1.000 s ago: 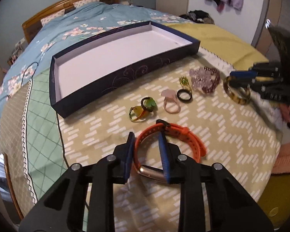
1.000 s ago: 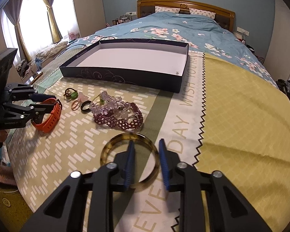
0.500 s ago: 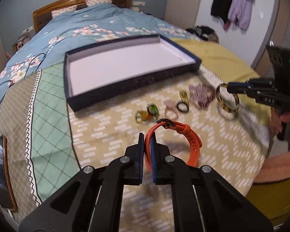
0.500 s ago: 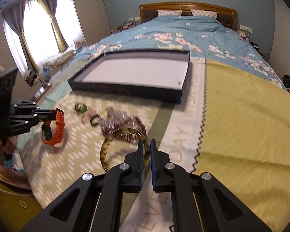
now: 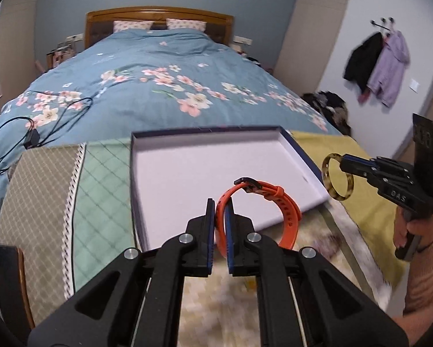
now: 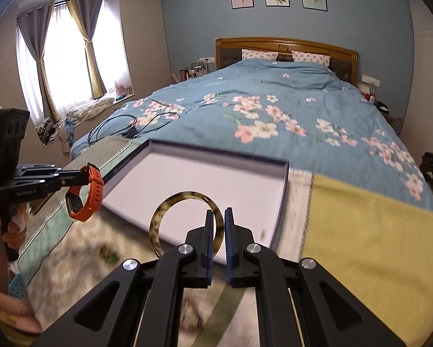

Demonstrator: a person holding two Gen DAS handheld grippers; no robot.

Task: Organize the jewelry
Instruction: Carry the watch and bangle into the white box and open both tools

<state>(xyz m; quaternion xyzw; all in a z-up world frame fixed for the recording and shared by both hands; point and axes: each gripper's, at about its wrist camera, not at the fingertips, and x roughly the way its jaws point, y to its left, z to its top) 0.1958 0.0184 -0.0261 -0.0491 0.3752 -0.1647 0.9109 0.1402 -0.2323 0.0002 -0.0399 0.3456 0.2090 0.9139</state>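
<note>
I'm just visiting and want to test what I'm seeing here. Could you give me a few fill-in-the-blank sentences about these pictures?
1. The left gripper is shut on an orange ____.
2. The right gripper pinches a mottled brown ____.
3. Both pieces hang in the air near an open, empty ____ with a white inside.
4. That container lies on a ____ with a blue flowered cover.

Missing words: watch; bangle; box; bed

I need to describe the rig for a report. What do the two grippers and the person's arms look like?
Both the left gripper and right gripper are matte black with angular arms, silver screws and blue pads. The left body reads "Genrobot.AI", the right "DAS", with a green light on its upright plate. The person's sleeves are pinkish. No cables show on either.
</note>
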